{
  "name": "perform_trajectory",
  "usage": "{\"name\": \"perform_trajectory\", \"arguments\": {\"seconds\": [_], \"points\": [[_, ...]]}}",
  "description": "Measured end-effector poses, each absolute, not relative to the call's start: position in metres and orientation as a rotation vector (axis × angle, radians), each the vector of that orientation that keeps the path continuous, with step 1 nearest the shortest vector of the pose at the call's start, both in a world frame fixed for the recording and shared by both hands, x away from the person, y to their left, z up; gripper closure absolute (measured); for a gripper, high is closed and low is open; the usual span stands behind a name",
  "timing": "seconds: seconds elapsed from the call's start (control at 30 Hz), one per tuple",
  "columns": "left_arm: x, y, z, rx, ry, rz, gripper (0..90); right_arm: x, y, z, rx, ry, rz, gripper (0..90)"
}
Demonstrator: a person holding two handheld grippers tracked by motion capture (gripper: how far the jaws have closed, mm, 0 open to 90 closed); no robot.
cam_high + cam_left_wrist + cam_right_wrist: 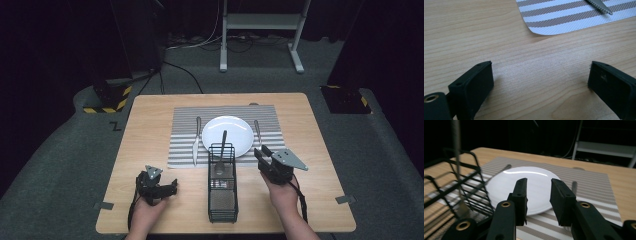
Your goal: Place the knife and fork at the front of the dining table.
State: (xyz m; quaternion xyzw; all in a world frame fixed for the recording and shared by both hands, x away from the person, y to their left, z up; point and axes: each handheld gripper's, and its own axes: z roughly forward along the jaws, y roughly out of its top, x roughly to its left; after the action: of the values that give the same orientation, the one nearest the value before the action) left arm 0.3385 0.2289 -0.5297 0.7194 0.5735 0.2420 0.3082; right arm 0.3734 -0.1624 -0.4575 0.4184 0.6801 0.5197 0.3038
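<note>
A white plate (237, 132) (504, 185) sits in the middle of a striped placemat (182, 135) (564, 17). A knife (196, 145) (599, 5) lies left of the plate, and another metal utensil (257, 131) (574, 186) lies to its right. A black wire basket (222, 219) (461, 185) stands at the mat's near edge, with one utensil (223, 145) (457, 157) upright inside. My left gripper (170, 187) (541, 67) is wide open over bare wood left of the basket. My right gripper (262, 150) (538, 181) is open with a narrow gap, empty, pointing at the plate.
The wooden table (150, 120) stands on grey carpet. Behind it is a white metal stand (260, 22) with cables on the floor. Black bases with yellow-black tape (107, 97) (345, 97) sit off both back corners.
</note>
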Motion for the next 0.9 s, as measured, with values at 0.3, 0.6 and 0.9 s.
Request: {"name": "perform_trajectory", "arguments": {"seconds": [0.3,0.6,0.9], "points": [[0.339,0.229,-0.53,1.902,1.516,0.64,6.3,0.372,-0.133,-0.436,1.036,1.803,1.48,61.2],[0.339,0.229,-0.53,1.902,1.516,0.64,6.3,0.379,-0.096,-0.421,0.969,1.824,1.541,59.4],[0.339,0.229,-0.53,1.902,1.516,0.64,6.3,0.393,-0.073,-0.423,0.983,1.825,1.534,63.2]]}}
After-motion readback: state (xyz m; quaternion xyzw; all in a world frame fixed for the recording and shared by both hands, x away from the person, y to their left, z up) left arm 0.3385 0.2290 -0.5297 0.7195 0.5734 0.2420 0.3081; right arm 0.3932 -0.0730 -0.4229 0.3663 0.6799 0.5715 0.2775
